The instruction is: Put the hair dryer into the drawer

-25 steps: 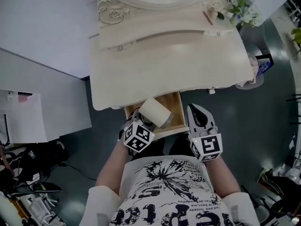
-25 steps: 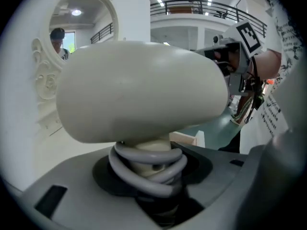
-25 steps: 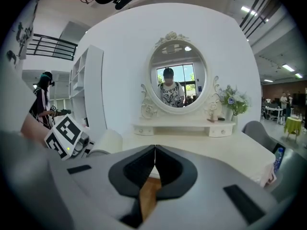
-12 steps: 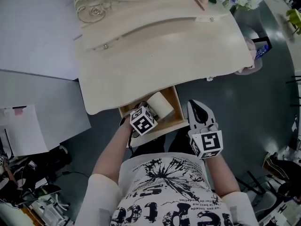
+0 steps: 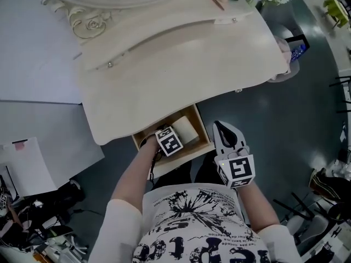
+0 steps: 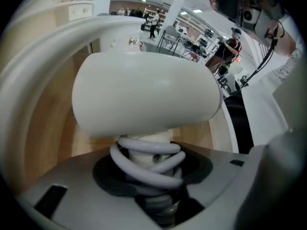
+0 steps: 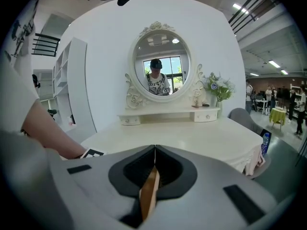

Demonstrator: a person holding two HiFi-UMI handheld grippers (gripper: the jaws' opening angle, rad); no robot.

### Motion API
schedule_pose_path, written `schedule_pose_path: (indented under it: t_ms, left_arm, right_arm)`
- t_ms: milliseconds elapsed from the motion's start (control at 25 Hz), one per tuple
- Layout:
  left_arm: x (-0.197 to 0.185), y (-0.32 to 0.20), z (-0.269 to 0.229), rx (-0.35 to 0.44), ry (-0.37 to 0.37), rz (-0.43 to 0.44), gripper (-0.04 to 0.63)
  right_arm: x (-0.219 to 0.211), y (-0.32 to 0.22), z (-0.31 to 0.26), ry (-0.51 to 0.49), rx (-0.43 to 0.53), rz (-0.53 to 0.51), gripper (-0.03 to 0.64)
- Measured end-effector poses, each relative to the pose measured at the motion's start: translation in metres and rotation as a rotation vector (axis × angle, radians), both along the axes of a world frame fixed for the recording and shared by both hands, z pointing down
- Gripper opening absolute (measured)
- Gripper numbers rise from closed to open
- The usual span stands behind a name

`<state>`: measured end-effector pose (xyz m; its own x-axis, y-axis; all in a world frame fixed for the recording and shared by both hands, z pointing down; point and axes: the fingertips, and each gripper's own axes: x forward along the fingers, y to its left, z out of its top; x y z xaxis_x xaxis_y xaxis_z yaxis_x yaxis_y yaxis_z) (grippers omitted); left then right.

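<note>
So the left gripper has its jaws clamped on the white hair dryer at its cord-wrapped handle. The dryer sits inside the open wooden drawer, just below centre in the head view. The right gripper hangs just right of the drawer, jaws pressed together on nothing.
</note>
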<state>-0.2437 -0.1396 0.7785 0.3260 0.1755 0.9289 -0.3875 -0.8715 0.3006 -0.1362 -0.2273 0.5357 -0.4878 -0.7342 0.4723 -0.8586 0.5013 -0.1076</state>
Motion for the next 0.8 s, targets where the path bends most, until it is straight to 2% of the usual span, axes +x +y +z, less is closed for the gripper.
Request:
schedule_pose_path:
  t_ms: [320, 600, 680, 800]
  left_arm:
    - [0.002, 0.003, 0.022, -0.041, -0.034, 0.000, 0.232]
    - [0.001, -0.005, 0.024, 0.011, -0.061, -0.049, 0.245]
    - [0.003, -0.005, 0.024, 0.030, -0.046, -0.077, 0.261]
    - [0.006, -0.002, 0.022, 0.031, 0.020, -0.138, 0.281]
  right_arm:
    - [0.007, 0.005, 0.008, 0.020, -0.035, 0.007, 0.015]
    - [0.005, 0.006, 0.014, 0.024, -0.050, -0.001, 0.015]
    - [0.007, 0.006, 0.014, 0.023, -0.050, 0.002, 0.015]
    - [0.007, 0.007, 0.014, 0.021, -0.049, 0.002, 0.015]
